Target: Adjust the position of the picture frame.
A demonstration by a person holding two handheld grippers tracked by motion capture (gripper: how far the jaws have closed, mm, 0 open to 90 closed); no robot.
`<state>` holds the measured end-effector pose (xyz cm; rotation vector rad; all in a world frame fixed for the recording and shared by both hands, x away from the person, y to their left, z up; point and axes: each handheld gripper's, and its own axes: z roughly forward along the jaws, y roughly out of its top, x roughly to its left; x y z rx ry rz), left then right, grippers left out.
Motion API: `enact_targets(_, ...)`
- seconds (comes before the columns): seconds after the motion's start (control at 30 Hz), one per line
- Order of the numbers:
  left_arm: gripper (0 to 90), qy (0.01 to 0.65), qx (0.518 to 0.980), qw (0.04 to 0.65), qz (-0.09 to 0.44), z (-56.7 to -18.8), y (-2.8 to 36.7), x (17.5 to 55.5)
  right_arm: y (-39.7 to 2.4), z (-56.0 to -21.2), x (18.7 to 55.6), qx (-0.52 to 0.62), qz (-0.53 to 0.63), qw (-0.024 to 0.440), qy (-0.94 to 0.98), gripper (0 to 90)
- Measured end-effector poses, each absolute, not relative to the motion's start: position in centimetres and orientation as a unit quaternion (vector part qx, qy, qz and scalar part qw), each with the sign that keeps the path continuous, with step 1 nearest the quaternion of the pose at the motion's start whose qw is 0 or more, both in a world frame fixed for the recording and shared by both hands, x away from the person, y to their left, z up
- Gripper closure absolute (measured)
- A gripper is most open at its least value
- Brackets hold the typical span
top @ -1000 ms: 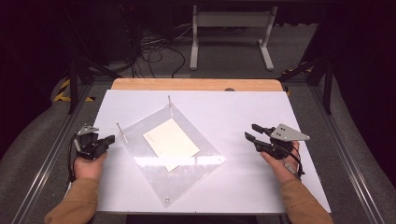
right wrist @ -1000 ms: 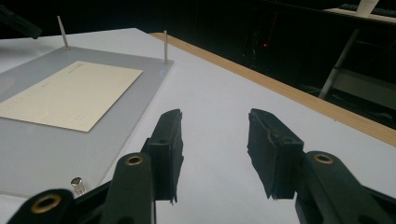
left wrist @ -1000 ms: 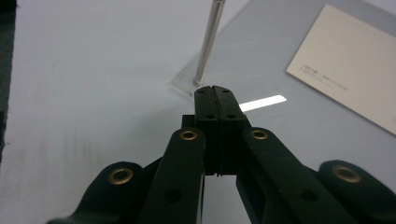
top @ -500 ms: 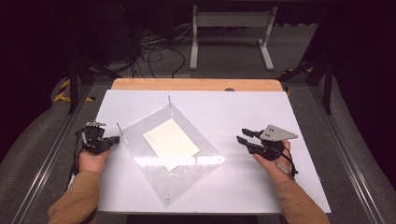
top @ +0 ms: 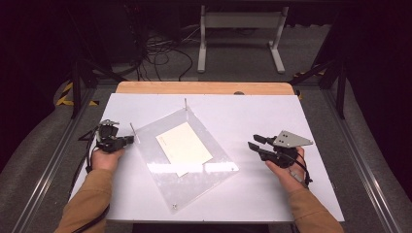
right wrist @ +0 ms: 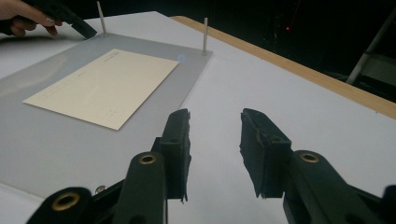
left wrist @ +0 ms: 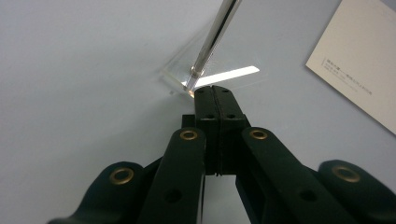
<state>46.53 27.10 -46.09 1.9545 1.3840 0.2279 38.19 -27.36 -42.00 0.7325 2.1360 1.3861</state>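
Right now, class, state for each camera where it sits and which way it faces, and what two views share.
High view: above the person's side, facing forward and down on the white table; forearms, hands, left claw, right claw.
Left claw view: rides the shut left claw, facing a metal pin at the clear sheet's corner.
Right claw view: rides the open right claw, facing across the clear sheet.
Shared: the cream card.

Cream card (top: 184, 147) on clear sheet (top: 214, 167), white table (top: 252, 116)
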Motion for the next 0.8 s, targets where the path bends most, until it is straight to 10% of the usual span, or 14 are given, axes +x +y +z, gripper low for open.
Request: enact_targets(0.8,89.8,0.487,0.797,0.344,0.09,-45.5,18.8,51.7,-28.4,-42.0,38.0,0.276,0.511,0.225,0.782,66.2)
